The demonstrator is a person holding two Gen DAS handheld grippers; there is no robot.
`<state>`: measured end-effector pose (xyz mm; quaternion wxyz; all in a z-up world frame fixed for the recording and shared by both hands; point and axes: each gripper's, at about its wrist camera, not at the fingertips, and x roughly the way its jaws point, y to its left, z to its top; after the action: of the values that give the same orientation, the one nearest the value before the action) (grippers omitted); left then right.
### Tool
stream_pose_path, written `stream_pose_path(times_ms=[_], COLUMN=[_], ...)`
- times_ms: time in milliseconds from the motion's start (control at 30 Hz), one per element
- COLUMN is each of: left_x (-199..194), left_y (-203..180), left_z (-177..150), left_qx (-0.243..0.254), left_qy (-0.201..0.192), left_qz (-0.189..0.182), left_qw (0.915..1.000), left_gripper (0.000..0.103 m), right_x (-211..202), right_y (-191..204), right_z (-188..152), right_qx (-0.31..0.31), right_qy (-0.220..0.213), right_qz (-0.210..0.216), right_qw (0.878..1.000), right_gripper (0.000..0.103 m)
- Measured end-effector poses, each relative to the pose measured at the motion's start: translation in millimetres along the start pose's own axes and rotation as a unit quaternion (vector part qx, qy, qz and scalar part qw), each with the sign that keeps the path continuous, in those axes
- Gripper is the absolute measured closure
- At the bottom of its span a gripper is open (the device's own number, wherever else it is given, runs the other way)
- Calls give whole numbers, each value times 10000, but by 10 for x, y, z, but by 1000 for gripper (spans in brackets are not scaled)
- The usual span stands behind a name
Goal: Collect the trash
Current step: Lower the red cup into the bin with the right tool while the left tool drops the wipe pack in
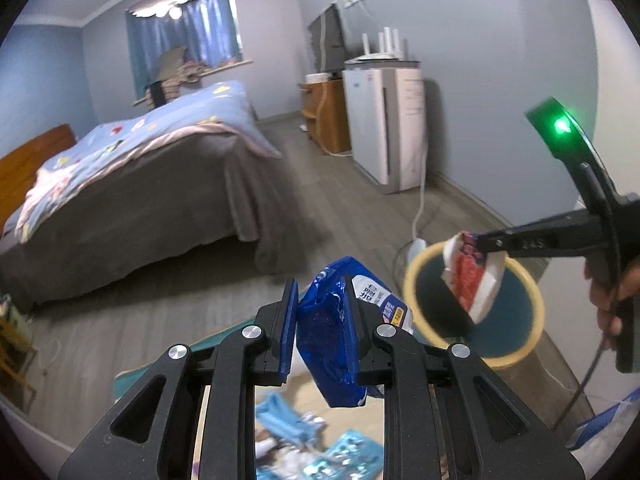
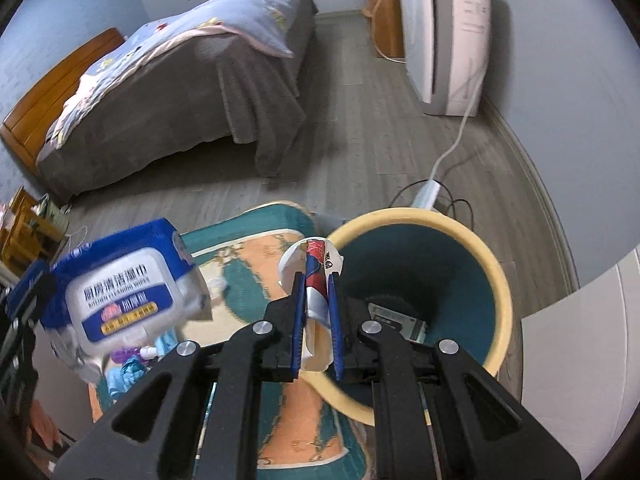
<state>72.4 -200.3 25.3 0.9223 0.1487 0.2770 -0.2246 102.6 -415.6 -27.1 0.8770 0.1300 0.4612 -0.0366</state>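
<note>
Both sets of jaws are clamped on trash: we find the right gripper [image 2: 317, 304] pinching a crushed paper cup [image 2: 316, 264] at the bin [image 2: 500, 292] rim, lower centre; the left gripper [image 1: 320, 312] grips a wipes pack [image 1: 340, 320] farther from the rim.

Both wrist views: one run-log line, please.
left gripper: holds wipes pack | right gripper: holds crushed cup at bin rim | nothing dropped yet

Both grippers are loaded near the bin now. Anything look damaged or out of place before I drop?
The paper cup in the right gripper is crushed flat. Loose litter lies on the rug beside the bin.
</note>
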Motion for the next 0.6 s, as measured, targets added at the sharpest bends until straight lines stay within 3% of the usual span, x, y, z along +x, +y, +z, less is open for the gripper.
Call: stream_pose_path(times_ms=[200,333,600], left_x=[212,345,596], left_y=[-378,-674,-949], left_z=[2,4,80], left_qx=[60,428,605], left_qy=[119,179,339], left_qz=[-292,-261,-354], left_qw=[9995,9986,9970], left_gripper=[81,81,81], right_x=[144,188,263], right_y=[-144,-210,-605], right_z=[-10,-16,-76], right_qx=[139,127,695], right_qy=[131,149,195], right_qz=[-315,-471,-761], right_qw=[9993,9987,9945], right_gripper=[92,92,92])
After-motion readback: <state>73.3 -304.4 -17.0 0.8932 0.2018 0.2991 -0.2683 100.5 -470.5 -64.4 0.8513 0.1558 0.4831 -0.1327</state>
